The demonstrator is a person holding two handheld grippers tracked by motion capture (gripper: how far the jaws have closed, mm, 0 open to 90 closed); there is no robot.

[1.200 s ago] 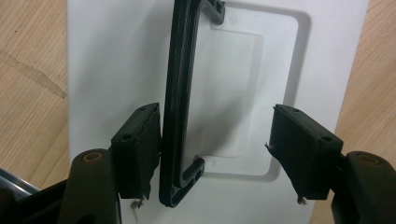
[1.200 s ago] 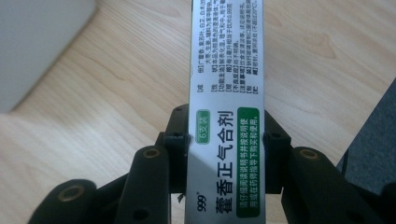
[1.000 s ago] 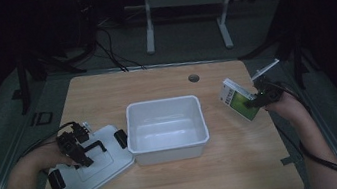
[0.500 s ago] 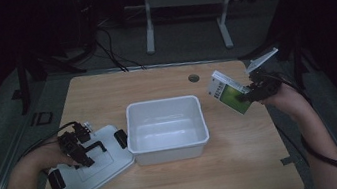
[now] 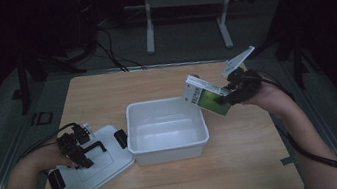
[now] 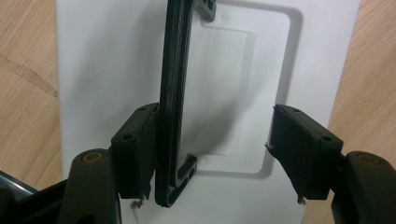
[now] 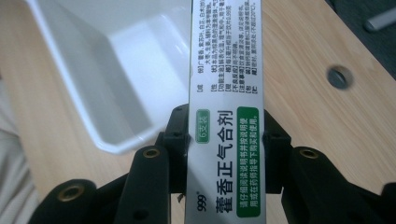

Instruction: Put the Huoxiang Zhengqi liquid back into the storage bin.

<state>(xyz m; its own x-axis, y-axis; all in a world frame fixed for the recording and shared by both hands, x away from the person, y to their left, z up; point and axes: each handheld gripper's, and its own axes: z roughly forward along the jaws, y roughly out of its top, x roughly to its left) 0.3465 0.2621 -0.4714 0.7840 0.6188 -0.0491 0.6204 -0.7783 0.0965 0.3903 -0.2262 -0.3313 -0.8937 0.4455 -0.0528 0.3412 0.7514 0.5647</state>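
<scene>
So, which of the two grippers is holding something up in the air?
The right gripper: it is shut on the medicine box, raised beside the white tub. The left gripper is low over the lid, jaws apart.

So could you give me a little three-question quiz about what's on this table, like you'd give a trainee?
1. True or false: the white tub already has the medicine box lying in it.
2. What does the right gripper grip? A) a cup B) the medicine box C) a spoon
3. Fill in: the left gripper sits over the black handle of the white ____.

Key:
1. False; the tub is empty and the box is held in the air at its right rim.
2. B.
3. Lid; it lies on the table to the tub's left.
</scene>
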